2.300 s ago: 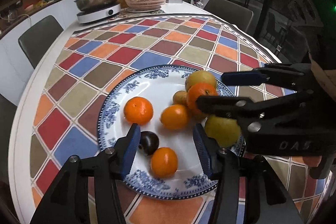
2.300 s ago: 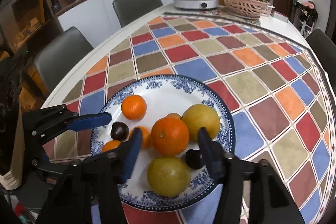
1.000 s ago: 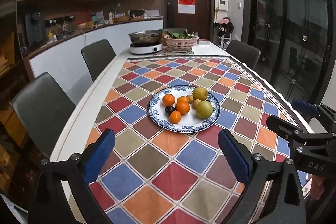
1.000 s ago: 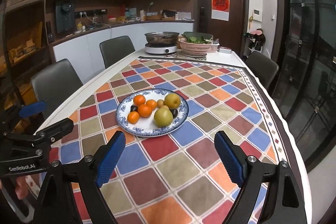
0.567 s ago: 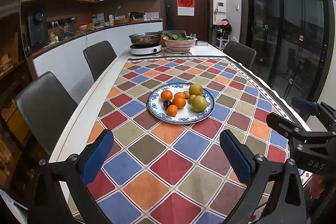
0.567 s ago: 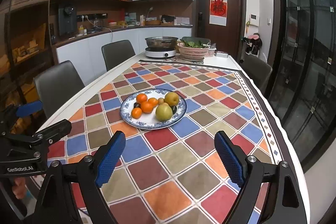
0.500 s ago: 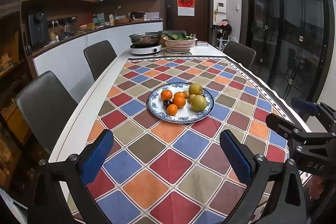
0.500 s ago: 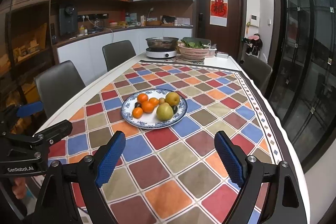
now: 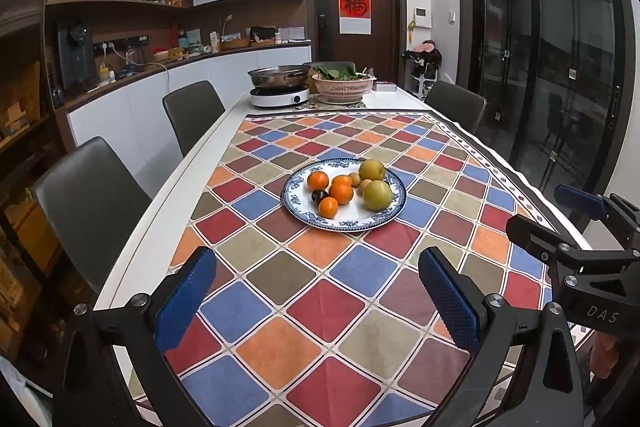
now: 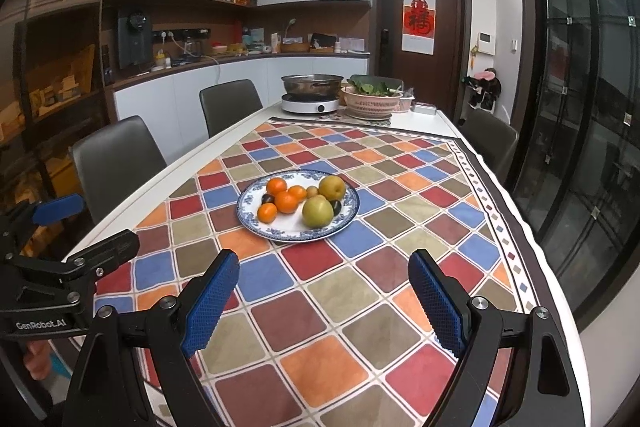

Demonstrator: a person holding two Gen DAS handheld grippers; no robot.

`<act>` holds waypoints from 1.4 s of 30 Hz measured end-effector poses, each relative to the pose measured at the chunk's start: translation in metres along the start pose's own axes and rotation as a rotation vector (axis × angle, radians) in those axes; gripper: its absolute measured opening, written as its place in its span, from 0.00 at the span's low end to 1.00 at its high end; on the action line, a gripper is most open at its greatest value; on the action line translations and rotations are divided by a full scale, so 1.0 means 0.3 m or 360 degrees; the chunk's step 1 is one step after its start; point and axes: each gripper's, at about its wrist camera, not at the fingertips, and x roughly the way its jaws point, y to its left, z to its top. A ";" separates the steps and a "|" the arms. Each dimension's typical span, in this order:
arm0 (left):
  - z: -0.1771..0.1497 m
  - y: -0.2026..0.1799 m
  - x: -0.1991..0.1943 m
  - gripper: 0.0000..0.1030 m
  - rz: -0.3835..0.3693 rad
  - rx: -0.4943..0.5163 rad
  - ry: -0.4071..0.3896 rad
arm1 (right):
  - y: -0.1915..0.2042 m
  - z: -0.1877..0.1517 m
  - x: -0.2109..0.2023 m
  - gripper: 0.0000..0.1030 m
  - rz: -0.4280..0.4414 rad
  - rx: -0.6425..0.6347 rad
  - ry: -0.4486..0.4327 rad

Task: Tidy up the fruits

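Desk: long white desk under a cloth of red, blue, orange and olive diamonds, dark-bordered along its right edge.
Plate: round white plate with a blue patterned rim, near the middle of the desk, well apart from both grippers.
Fruit: all of it lies on the plate. Four orange mandarins sit on the plate's left half, with a small dark plum touching them.
Pears: two yellow-green round pears on the right half, one behind the other.
Small fruit: two little tan round fruits between the mandarins and the pears.
Second plum: in the right wrist view another dark plum shows just right of the nearer pear.
Left gripper: black, with blue-padded fingers spread wide over the near end of the desk, nothing between them.
Right gripper: black, blue-padded fingers also wide apart and empty, above the near end.
Far end: a steel pan on a white round cooker and a pink basket of greens.
Chairs: grey chairs along the left edge.
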 end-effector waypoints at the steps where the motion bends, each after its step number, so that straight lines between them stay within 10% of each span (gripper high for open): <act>1: -0.002 0.000 -0.003 1.00 -0.0002 -0.0001 -0.0004 | 0.001 0.001 -0.008 0.84 0.0002 0.0000 -0.0002; 42: 0.000 -0.019 -0.017 1.00 -0.0034 -0.0008 0.0000 | 0.022 -0.021 -0.007 0.84 0.0030 0.0028 0.0042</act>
